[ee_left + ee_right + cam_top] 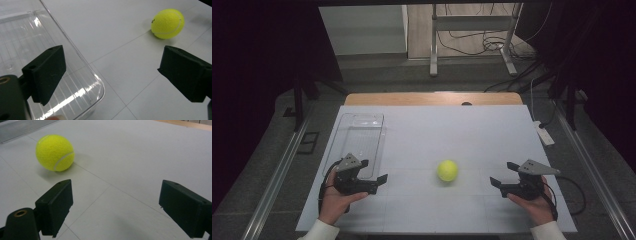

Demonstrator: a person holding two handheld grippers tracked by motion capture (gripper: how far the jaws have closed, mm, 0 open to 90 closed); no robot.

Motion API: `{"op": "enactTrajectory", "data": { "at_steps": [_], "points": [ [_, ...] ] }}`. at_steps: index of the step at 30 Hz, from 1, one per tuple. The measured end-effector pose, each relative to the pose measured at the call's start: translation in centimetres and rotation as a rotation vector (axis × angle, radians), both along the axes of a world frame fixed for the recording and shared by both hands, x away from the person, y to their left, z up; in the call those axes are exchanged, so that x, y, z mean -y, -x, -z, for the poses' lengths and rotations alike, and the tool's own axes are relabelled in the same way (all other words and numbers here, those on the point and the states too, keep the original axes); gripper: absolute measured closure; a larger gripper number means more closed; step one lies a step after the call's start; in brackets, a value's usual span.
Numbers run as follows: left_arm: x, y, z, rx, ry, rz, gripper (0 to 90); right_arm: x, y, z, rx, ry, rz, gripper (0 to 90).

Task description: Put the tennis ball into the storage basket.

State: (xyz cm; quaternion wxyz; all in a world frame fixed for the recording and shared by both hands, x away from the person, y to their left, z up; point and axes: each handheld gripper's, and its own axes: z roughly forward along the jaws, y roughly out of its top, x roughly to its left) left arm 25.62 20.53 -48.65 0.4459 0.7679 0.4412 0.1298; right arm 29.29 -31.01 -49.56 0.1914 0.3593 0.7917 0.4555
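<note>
Tennis ball point(447, 170) rests on bench point(437, 130), between both claws. Left claw point(373, 172) gapes empty beside clear tray point(359, 142); right claw point(503, 173) likewise wide, empty.

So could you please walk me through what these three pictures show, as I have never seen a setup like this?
A person sits at a white table and holds a hand-held tool in each hand. The high view looks down from above: the left tool and the right tool both have their black jaws open and hold nothing. The other two pictures come from small cameras riding on each tool, looking out along its jaws. On the table lie a yellow tennis ball, between the two tools and touched by neither, and a clear plastic tray, beside the left tool. The tray looks empty.
</note>
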Motion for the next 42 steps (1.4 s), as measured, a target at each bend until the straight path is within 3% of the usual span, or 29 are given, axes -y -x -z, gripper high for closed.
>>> {"op": "enactTrajectory", "data": {
  "at_steps": [20, 42],
  "points": [
    [0.6, -0.9, -1.7, -0.020, 0.008, 0.046, 9.6, 0.0, 0.1, 0.2, -0.003, 0.012, 0.002, 12.6],
    [2.9, -2.3, -3.1, -0.013, -0.008, 0.111, 9.8, -0.1, 0.0, 0.3, -0.007, 0.013, -0.004, 12.6]
  ]
}}
